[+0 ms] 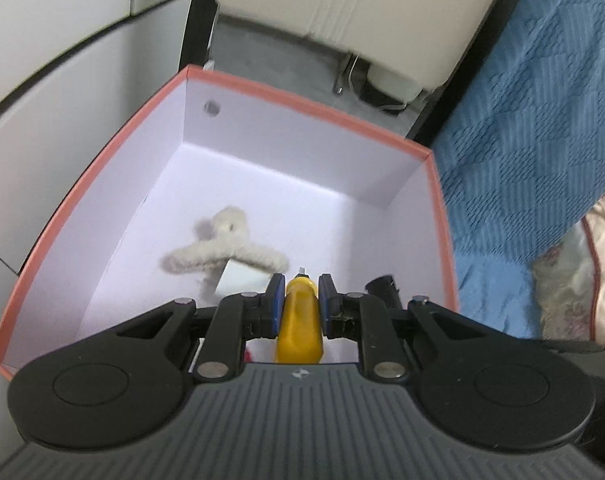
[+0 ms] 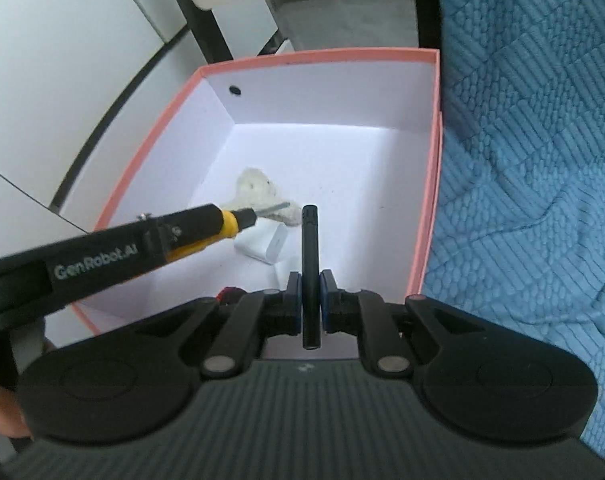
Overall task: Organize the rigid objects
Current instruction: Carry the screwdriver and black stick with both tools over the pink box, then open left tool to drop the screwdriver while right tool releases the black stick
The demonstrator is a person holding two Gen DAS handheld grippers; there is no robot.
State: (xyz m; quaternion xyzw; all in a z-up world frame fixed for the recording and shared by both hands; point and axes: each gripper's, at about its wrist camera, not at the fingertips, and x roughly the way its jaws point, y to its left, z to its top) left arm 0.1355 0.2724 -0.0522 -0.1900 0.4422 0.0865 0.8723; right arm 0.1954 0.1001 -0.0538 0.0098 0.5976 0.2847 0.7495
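A pink-rimmed box (image 1: pixel 302 100) with white inside stands open on the floor; it also shows in the right wrist view (image 2: pixel 314 58). My left gripper (image 1: pixel 299 286) is shut on a yellow-handled screwdriver (image 1: pixel 298 320) and holds it over the box; the screwdriver also shows in the right wrist view (image 2: pixel 226 224). My right gripper (image 2: pixel 309 284) is shut on a black stick-like object (image 2: pixel 309 264), held above the box near its right wall. Its tip shows in the left wrist view (image 1: pixel 384 286). A fuzzy cream hair clip (image 1: pixel 226 248) and a white charger block (image 2: pixel 268 246) lie on the box floor.
A blue quilted blanket (image 2: pixel 534 160) hangs right beside the box. White cabinet panels (image 1: pixel 62 100) stand to the left. A cream chair (image 1: pixel 362 12) with black legs stands beyond the box on grey floor. Something red (image 2: pixel 230 292) lies at the box's near end.
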